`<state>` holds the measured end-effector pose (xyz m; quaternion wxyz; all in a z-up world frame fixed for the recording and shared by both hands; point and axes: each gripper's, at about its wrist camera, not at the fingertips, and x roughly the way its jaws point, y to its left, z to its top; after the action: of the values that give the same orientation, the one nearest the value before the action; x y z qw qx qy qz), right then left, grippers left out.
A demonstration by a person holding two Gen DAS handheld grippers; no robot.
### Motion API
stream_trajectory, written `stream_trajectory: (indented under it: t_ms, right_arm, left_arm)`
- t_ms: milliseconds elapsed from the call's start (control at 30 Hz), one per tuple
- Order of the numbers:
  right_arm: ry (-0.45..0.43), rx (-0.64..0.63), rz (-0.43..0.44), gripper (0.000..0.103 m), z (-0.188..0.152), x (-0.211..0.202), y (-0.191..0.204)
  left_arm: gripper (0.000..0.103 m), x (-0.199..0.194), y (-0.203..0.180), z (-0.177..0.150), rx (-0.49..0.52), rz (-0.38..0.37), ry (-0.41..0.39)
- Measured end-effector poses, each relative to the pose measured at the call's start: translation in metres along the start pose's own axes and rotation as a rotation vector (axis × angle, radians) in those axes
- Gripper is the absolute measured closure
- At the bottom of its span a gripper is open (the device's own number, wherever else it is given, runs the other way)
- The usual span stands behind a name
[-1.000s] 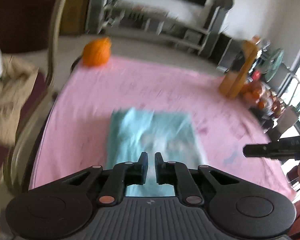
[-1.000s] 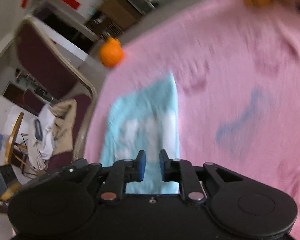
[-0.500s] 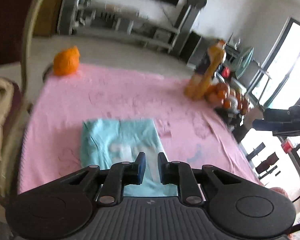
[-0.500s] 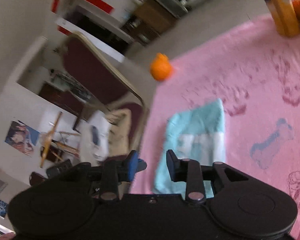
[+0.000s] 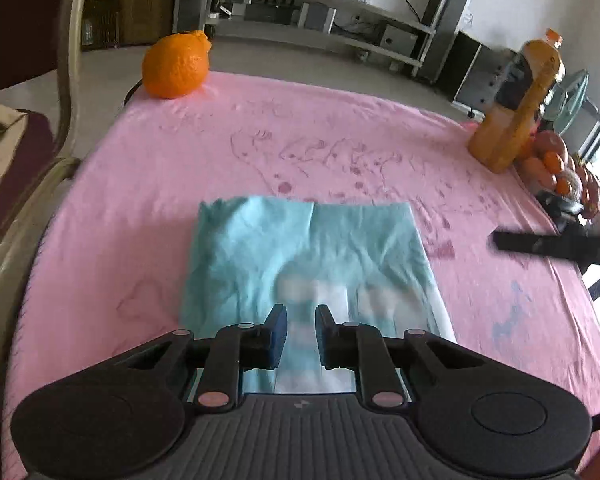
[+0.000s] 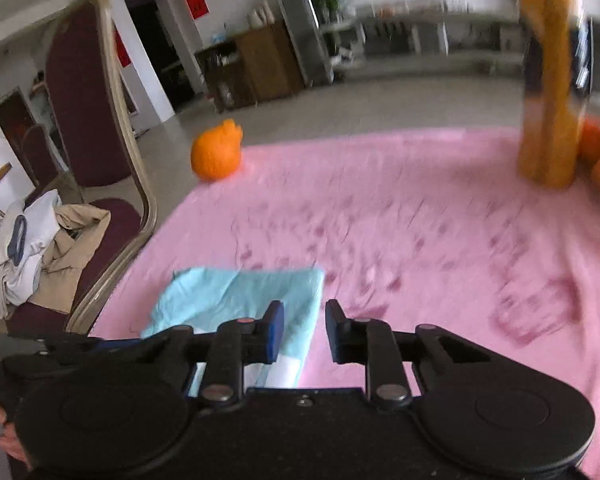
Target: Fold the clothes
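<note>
left view, cloth: the teal cloth lies folded into a neat rectangle on the pink sheet, near edge right under the camera. A second ago it looked smeared and the view was swinging, now it's sharp and sits bigger in frame, so this hand has come in lower over it.
left view, left gripper: left gripper has a narrow gap, nothing pinched, just hanging over the near-middle of the cloth. Gap is a touch wider than a second ago.
left view, right gripper: right gripper pokes in from the right, well apart from the cloth, blurry.
left view, clutter: orange at the far left corner, juice bottle far right.
right view, right gripper: right gripper jaws are closing on air, nothing between them. It hovers by the cloth's right edge.
right view, cloth: cloth is low-left in frame. Half a second ago the view was rolled hard, now the sheet looks level.
right view, chair: clothes pile on the chair to the left.
my read: this one looks about done, both tools free, so probably a last pat or moving it aside, then grabbing the next piece off the chair.
</note>
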<state>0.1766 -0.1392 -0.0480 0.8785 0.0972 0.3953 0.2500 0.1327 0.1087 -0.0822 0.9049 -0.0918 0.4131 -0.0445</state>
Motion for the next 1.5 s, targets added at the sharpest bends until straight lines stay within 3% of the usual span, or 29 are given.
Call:
stream_trajectory:
  t_ms: [200,333,367,400,500,600,667,700,800,867,1033,1300,1400,1500]
  right_arm:
    - [0.075,0.231,0.257,0.080,-0.011,0.070,-0.015]
    - [0.147,0.351,0.342,0.081,-0.016,0.113,-0.015]
    - [0.152,0.374,0.344,0.094,-0.017,0.123,-0.016]
    - [0.143,0.406,0.355,0.099,-0.018,0.130,-0.021]
    - [0.091,0.529,0.387,0.103,-0.021,0.134,-0.047]
    - [-0.013,0.604,0.321,0.103,-0.024,0.124,-0.071]
    - [-0.070,0.667,0.325,0.103,-0.028,0.118,-0.089]
    - [-0.091,0.677,0.293,0.103,-0.029,0.114,-0.091]
    - [-0.115,0.659,0.196,0.103,-0.030,0.099,-0.089]
    - [-0.119,0.666,0.166,0.095,-0.029,0.080,-0.087]
    - [-0.123,0.579,0.142,0.090,-0.021,0.008,-0.075]
    - [-0.139,0.436,0.164,0.079,-0.036,-0.117,-0.038]
    - [-0.098,0.413,0.172,0.079,-0.055,-0.118,-0.022]
    - [-0.018,0.354,0.141,0.079,-0.079,-0.088,0.004]
  left_arm:
    - [0.089,0.047,0.005,0.022,-0.004,-0.013,-0.029]
    - [0.093,0.068,0.017,0.028,-0.031,0.022,-0.065]
    - [0.092,0.069,0.021,0.029,-0.048,0.050,-0.088]
    - [0.092,0.069,0.026,0.030,-0.066,0.079,-0.109]
    - [0.092,0.068,0.043,0.031,-0.134,0.156,-0.159]
    - [0.091,0.062,0.050,0.030,-0.200,0.179,-0.185]
    - [0.097,0.058,0.050,0.030,-0.206,0.295,-0.201]
    - [0.097,0.052,0.054,0.029,-0.221,0.304,-0.199]
    - [0.097,0.034,0.064,0.028,-0.266,0.331,-0.194]
    - [0.097,0.019,0.068,0.026,-0.287,0.345,-0.195]
    - [0.095,-0.051,0.044,0.008,-0.217,0.226,-0.236]
    - [0.091,-0.106,0.010,-0.053,-0.114,0.106,-0.144]
    - [0.092,-0.103,-0.002,-0.074,-0.094,0.050,-0.084]
    - [0.093,-0.089,-0.024,-0.089,-0.035,0.013,-0.045]
